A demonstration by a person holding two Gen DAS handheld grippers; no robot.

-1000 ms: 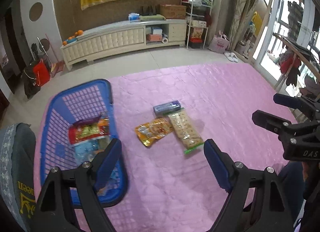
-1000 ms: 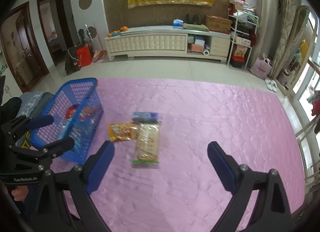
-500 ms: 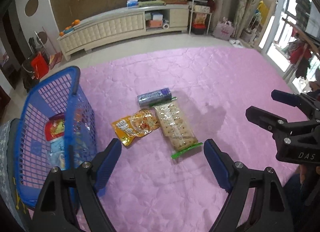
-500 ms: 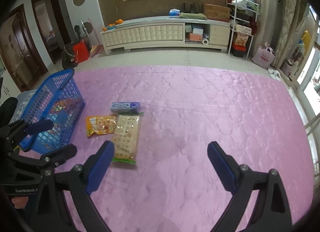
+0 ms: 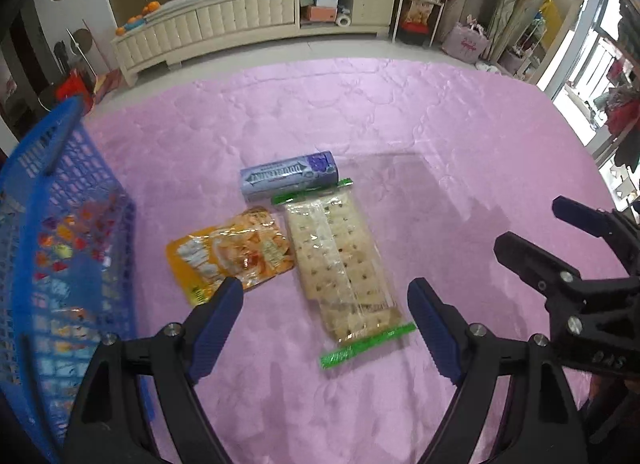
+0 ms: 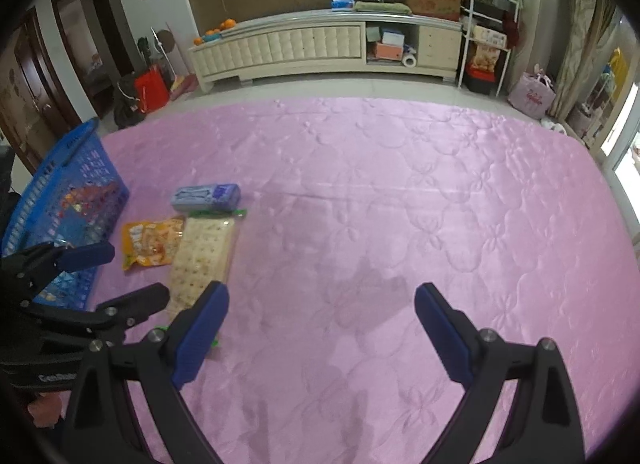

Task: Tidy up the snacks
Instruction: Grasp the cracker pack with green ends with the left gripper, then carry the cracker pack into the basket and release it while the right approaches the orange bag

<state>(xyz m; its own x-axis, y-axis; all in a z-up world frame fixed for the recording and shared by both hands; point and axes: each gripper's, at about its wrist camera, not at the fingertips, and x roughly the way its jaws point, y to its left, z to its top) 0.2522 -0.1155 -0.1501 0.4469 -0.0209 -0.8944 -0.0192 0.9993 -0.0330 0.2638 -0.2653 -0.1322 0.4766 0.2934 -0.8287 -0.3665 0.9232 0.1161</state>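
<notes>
Both grippers empty with jaws apart, the left gripper point(image 5: 325, 304) hovers over a cracker pack point(image 5: 340, 264) at frame centre on pink quilt point(image 5: 440, 124), apparently approaching; next it likely must straddle the pack, then carry it to the blue basket point(image 5: 48, 200) at left, while the right gripper point(image 6: 320, 304) waits

Black left gripper point(image 5: 325, 306) frame; blue ridged pads point(image 5: 216, 320); silver screws.

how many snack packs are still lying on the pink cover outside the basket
3: a purple pack farthest away, an orange pouch in front of it, a cracker pack beside the pouch. More sit inside the blue basket, partly hidden.
</notes>
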